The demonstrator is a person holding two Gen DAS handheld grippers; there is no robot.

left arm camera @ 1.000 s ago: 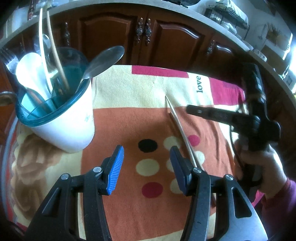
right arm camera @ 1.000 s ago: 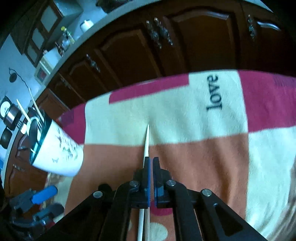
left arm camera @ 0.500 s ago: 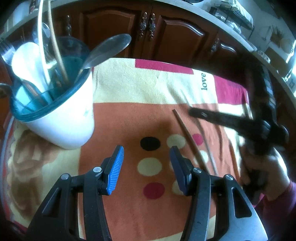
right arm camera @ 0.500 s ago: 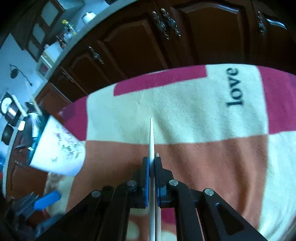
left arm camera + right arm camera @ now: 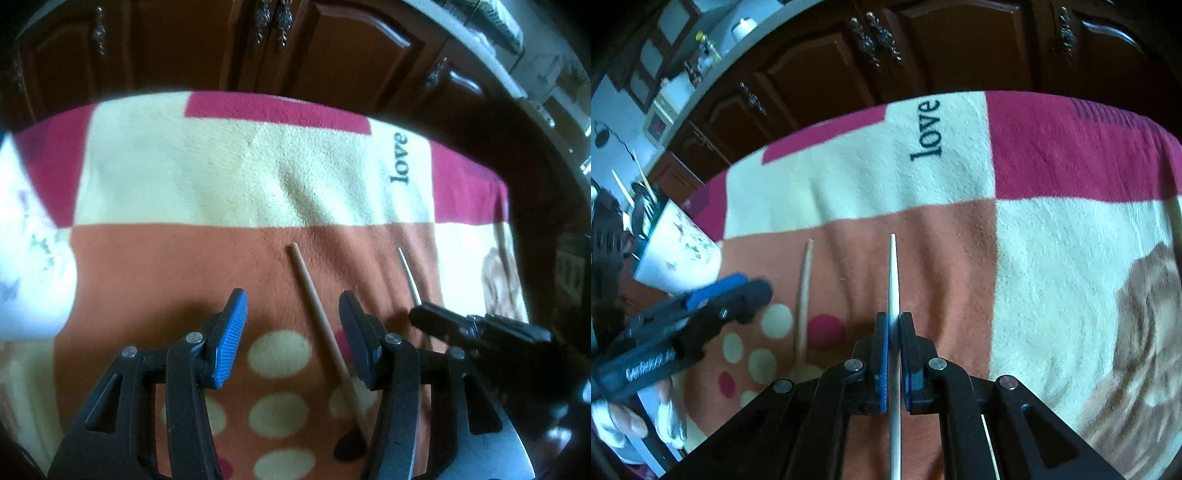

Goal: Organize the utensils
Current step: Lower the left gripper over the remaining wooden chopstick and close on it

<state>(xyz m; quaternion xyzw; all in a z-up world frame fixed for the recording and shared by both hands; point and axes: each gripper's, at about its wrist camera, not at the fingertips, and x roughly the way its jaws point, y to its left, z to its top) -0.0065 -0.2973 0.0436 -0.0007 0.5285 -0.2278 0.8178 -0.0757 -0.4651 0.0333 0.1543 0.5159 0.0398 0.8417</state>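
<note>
Right gripper (image 5: 893,332) fingers clamped on white chopstick (image 5: 893,273), tip pointing away over orange patch of blanket (image 5: 1071,258). Left gripper (image 5: 291,332) fingers stood half apart, nothing between pads, above wooden chopstick (image 5: 317,310) lying flat on blanket. White utensil holder (image 5: 679,254) with cutlery stood at blanket's left edge, well apart from both chopsticks.

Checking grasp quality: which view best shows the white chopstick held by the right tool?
The right wrist view: the white chopstick sits clamped between the right tool pads, tip forward. The left wrist view shows only a short stretch of it.
</note>
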